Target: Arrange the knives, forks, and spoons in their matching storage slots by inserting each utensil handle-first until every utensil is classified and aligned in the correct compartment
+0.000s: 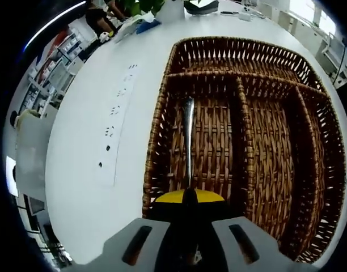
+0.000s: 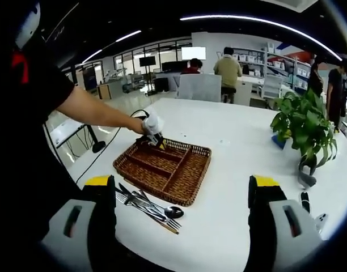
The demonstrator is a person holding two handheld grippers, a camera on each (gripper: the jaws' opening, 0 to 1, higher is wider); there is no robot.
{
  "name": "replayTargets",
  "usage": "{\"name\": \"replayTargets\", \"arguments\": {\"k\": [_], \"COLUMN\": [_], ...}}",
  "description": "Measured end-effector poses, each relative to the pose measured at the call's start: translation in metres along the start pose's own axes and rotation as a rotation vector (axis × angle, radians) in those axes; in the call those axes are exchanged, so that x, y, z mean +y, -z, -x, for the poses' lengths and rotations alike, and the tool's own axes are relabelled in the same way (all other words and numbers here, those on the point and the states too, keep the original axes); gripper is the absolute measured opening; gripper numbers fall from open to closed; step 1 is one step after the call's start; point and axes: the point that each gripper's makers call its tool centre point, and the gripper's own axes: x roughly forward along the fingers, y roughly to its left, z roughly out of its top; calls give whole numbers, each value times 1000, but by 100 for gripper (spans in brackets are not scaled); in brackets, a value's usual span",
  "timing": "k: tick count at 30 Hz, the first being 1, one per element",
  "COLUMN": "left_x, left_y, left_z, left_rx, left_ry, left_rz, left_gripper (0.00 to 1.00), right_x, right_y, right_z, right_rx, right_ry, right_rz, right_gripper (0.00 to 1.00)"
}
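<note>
White worktop (image 2: 241, 153) fills most of an open office, with ceiling strip lights, shelving and people standing at the far desks. From the right gripper view I can see what the other camera misses: a potted plant (image 2: 303, 127) near the worktop's right edge, a loose pile of utensils (image 2: 149, 208) lying just outside the near edge of the wicker tray (image 2: 187, 198), and the person's arm reaching in with the left gripper (image 2: 153, 135) over the tray's far corner. The right gripper (image 2: 182, 198) hangs with its jaws spread wide, holding nothing (yellow tips well apart). In the left gripper view, the tray's long compartments run side by side; the left gripper (image 1: 189, 198) is pressed together on one utensil (image 1: 187, 136), whose handle points into the leftmost long slot.
</note>
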Motion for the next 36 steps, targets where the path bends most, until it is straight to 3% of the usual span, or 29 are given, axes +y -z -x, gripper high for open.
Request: {"name": "replayTargets", "arguments": {"k": [2,4,5,6,7,8,9,10,13,15,17,18,19,22,23,27,32,36], "left_x": [-1,0,1,9,4,2,-7,1,3,13,9,12,16,19,19,9,-5,-25], "left_y": [-1,-2,-3,-4,-5,-14,-23,-22,-36,-38,-39,-37,-34,-28,-28,-15,-8,2], "left_z": [0,2,3,6,7,9,13,19,37,50,61,68,73,96,107,149,207,245], "left_rx": [-22,-26,-31,-27,-31,-82,-141,-141,-248,-290,-348,-371,-383,-429,-474,-554,-678,-733], "left_ry": [-7,-16,-32,-90,-65,-63,-39,-88,-95,-150,-99,-97,-124,-168,-177,-190,-203,-222], "left_rz": [-38,4,-19,-55,-51,-48,4,10,74,103,218,269,269,311,337,426,498,540], "left_gripper": [3,3,6,12,15,20,25,25,31,44,60,65,70,82,86,96,99,99], "right_x": [0,2,2,4,6,6,8,11,18,23,26,26,27,31,34,36,29,19], "right_y": [-1,-3,-3,-4,-5,-6,-9,-12,-18,-22,-23,-23,-24,-26,-28,-30,-24,-19], "right_z": [2,3,4,4,4,4,4,2,-2,-4,-6,-7,-8,-12,-12,-15,-15,-15], "right_rx": [-6,-8,-6,-5,-4,-5,-11,-15,-21,-26,-30,-33,-35,-29,-32,-38,-30,-19], "right_ry": [3,2,1,-1,-5,-6,-9,-17,-30,-41,-50,-54,-57,-73,-80,-75,-5,20], "right_rz": [2,8,11,15,20,22,24,25,48,55,60,62,64,79,85,90,83,75], "right_gripper": [100,100,100,100,100,100,100,100,100,100,100,100,100,100,100,100,100,100]}}
